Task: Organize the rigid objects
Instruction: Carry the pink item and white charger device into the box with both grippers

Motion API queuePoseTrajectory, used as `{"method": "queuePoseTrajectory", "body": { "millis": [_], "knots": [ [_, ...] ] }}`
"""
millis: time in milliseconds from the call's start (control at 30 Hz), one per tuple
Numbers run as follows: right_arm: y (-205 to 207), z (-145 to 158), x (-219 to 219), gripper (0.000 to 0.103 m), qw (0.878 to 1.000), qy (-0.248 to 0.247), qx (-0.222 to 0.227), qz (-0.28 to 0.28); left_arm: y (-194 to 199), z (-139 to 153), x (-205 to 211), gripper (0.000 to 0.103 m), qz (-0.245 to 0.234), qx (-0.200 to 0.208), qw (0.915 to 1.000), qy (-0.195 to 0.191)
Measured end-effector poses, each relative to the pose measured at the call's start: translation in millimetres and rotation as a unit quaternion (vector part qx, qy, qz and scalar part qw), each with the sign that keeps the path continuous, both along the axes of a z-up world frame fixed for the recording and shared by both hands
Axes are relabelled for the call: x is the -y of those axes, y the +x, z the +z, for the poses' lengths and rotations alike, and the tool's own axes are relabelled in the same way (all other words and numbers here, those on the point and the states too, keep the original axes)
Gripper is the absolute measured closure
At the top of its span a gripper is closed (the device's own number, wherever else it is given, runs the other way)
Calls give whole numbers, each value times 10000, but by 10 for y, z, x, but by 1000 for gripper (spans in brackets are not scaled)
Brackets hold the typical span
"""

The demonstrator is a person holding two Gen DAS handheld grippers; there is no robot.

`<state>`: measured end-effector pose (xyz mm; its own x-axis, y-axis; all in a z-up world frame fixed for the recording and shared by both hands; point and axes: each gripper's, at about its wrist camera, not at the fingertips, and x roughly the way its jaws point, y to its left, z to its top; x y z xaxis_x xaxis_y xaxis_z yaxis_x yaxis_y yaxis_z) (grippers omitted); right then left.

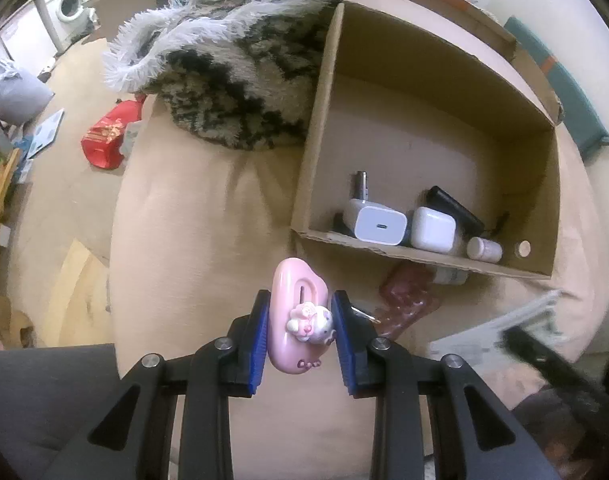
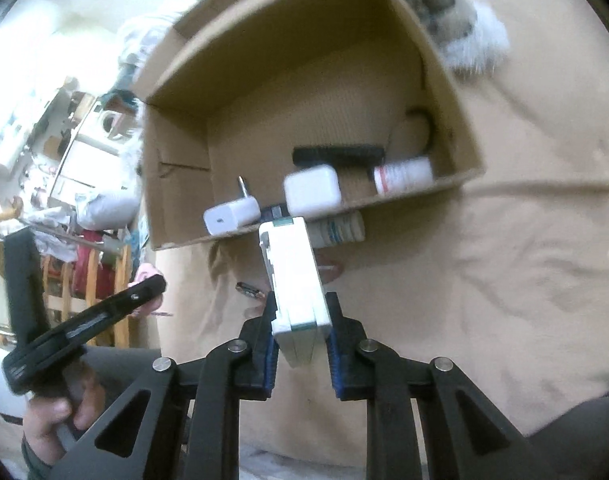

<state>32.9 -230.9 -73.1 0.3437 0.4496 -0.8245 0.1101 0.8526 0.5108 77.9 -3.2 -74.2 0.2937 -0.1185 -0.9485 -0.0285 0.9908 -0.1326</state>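
My left gripper (image 1: 300, 320) is shut on a pink oval toy with a small figure on it (image 1: 298, 312), held above the beige cushion, short of the cardboard box (image 1: 316, 128). My right gripper (image 2: 300, 320) is shut on a white rectangular device (image 2: 294, 276), its far end near the box's front wall (image 2: 416, 194). Inside the box lie two white chargers (image 1: 378, 224) (image 1: 432, 229), a black bar (image 1: 454, 208) and a white bottle (image 1: 483, 249).
A fluffy grey patterned blanket (image 1: 224, 64) lies left of the box. A pink plastic packet (image 1: 408, 300) and another bottle (image 2: 338, 229) lie in front of the box. A small battery (image 2: 250, 291) lies on the cushion. The floor at left is cluttered.
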Motion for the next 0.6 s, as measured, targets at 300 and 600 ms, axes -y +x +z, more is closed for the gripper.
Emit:
{"method": "queuePoseTrajectory", "body": {
  "millis": [300,600],
  "knots": [
    [-29,592,395,81,9969,147,765,-130,-36,242,-47,76,91,416,9990,161],
    [357,934,543,81,9917,200,1260,-169,137,779,166,76,-175,1032,9942,240]
  ]
}}
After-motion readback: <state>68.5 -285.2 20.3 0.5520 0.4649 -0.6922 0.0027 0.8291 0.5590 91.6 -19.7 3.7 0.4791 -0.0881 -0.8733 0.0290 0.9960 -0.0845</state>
